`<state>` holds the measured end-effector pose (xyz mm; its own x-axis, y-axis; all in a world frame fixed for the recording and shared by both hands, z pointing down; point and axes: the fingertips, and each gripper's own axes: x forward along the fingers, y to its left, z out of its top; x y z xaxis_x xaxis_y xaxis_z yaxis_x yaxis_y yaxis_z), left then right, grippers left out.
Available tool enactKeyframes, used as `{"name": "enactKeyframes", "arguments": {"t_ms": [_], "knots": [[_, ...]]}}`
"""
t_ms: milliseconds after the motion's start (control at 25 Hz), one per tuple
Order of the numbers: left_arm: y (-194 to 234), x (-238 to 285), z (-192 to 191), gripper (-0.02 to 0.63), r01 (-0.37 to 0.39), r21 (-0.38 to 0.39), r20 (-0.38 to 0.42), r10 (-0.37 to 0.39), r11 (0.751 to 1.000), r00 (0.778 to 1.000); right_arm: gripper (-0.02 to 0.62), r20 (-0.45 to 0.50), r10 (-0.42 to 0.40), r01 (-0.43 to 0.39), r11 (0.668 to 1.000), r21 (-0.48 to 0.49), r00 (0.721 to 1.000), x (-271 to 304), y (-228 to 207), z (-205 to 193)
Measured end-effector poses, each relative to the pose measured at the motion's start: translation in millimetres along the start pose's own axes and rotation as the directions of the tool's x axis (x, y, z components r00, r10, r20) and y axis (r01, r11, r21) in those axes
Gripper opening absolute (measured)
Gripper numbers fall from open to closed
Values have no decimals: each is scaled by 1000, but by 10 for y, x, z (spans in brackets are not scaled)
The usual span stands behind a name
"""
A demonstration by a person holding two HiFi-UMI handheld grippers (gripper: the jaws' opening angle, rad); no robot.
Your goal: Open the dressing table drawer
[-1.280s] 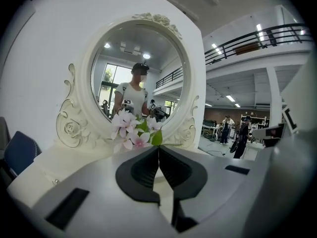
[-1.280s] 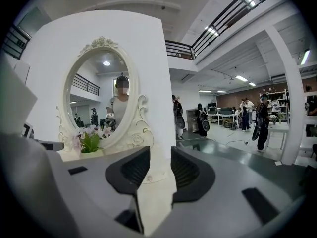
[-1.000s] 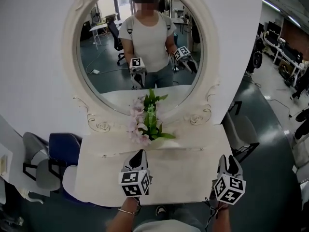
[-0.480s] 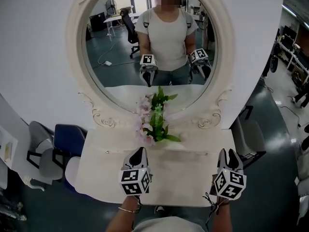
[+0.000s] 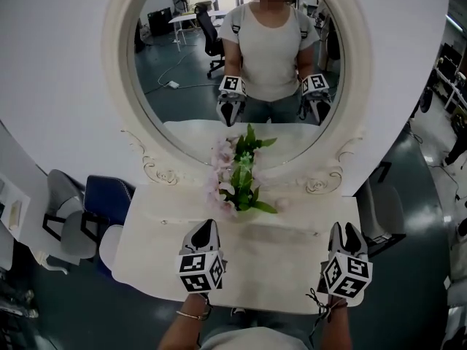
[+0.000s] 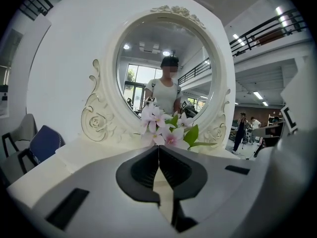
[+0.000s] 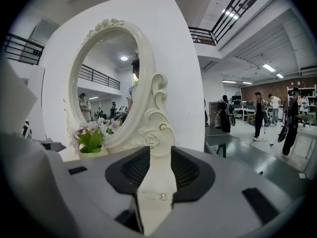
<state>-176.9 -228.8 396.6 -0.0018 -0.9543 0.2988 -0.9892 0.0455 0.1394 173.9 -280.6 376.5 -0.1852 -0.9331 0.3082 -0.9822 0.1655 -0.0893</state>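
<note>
- Left gripper [image 5: 210, 226], ridged black jaws pressed together and empty, hovers over the glossy cream dressing table [image 5: 146, 257].
- Right gripper [image 5: 346, 230] has its jaws apart, with a small round drawer knob [image 7: 162, 197] showing in the gap, ungripped.
- A carved round mirror [image 5: 190, 86] and pink flowers [image 5: 237, 184] stand behind.

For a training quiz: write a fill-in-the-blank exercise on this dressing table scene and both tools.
The left tool is ___.
The right tool is ___.
The pink flowers stand right before the round ___.
The chair left of the dressing table is ___.
Missing words: shut; open; mirror; blue.
</note>
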Motion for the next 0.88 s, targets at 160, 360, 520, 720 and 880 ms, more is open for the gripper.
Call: {"name": "enactKeyframes", "arguments": {"t_ms": [160,360,520,720,880], "knots": [[53,16,-144,18,-26,-11,-30,26,1000,999,140,-35,20,-21,1000,-12,999,88,22,-95],[112,41,-365,18,-51,-21,-76,50,998,996,141,-90,34,-36,999,-13,995,180,27,-313],[143,78,-550,18,-66,-19,-116,64,998,991,141,-139,44,-44,999,0,989,268,23,-546],[184,123,-796,18,-79,-18,-164,75,997,984,146,-198,55,-51,998,21,979,322,28,-869],[185,181,-963,18,-76,-18,-191,71,997,979,147,-230,52,-45,998,36,972,352,0,-1082]]}}
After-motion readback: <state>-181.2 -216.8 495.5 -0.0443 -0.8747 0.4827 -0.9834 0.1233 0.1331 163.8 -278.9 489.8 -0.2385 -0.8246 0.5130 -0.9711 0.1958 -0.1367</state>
